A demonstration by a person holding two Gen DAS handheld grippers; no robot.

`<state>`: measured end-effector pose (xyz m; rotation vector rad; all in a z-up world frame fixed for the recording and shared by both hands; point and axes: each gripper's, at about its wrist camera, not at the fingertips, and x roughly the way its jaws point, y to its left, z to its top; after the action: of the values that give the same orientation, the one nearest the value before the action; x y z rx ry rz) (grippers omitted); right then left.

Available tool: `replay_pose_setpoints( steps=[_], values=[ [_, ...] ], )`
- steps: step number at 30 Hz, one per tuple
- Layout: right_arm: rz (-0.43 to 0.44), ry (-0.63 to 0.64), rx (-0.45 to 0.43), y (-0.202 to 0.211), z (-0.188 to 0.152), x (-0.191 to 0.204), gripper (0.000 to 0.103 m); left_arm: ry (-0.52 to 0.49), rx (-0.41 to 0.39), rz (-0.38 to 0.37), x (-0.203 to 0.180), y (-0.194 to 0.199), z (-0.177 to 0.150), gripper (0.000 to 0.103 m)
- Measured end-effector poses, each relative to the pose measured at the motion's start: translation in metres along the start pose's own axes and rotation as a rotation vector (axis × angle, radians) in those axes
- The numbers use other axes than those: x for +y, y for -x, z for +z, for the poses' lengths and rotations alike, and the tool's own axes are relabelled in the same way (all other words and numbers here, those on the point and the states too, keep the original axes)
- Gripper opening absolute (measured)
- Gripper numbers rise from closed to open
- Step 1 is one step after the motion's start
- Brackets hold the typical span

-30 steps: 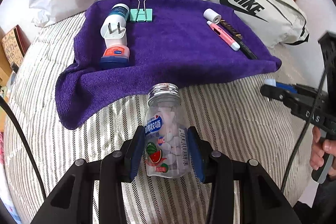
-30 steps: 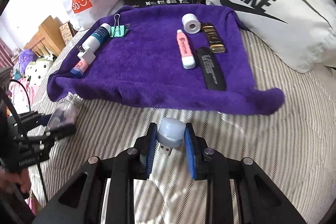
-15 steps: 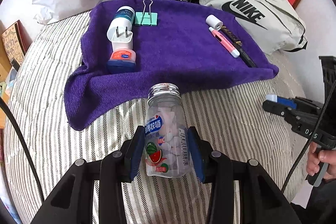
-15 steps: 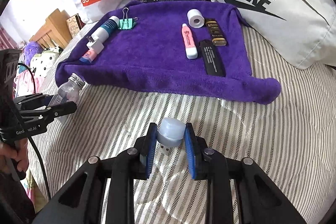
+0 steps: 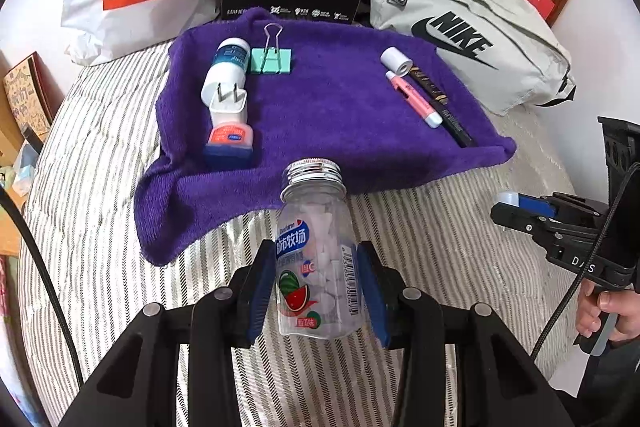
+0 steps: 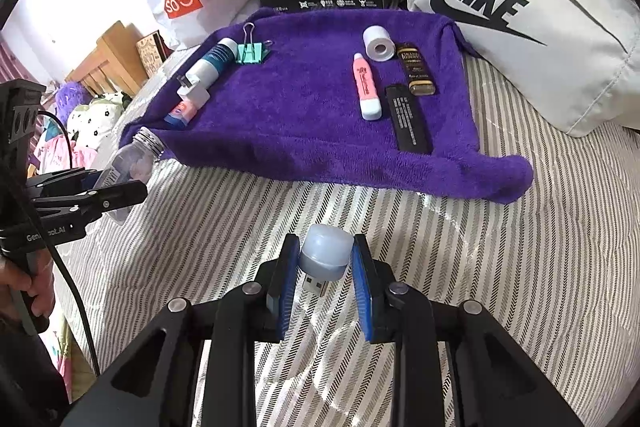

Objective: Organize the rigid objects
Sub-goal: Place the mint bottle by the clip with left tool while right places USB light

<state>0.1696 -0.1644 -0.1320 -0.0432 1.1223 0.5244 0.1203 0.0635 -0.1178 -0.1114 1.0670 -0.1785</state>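
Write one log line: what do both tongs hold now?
left tongs: shut on candy bottle | right tongs: shut on USB light | purple towel: ahead

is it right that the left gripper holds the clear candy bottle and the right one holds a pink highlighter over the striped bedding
Not quite. The left gripper does hold the clear candy bottle, but the right gripper holds a small white USB light, as the right wrist view shows. The pink highlighter lies on the purple towel.

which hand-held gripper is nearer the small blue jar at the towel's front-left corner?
Left. The left hand-held gripper, shut on the candy bottle, sits just in front of the blue jar. The right hand-held gripper, holding a USB night light, is farther right.
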Motion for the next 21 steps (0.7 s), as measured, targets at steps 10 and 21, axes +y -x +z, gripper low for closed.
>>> replay_pose_setpoints(
  steps=[10,21],
  values=[
    [0.025,0.015,-0.028,0.012,0.022,-0.002,0.026,-0.02,-0.021,0.008,-0.006,0.006,0.019,0.039],
    [0.042,0.042,-0.048,0.009,0.062,-0.002,0.026,-0.009,-0.027,0.009,-0.001,-0.007,0.05,0.039]
  ],
)
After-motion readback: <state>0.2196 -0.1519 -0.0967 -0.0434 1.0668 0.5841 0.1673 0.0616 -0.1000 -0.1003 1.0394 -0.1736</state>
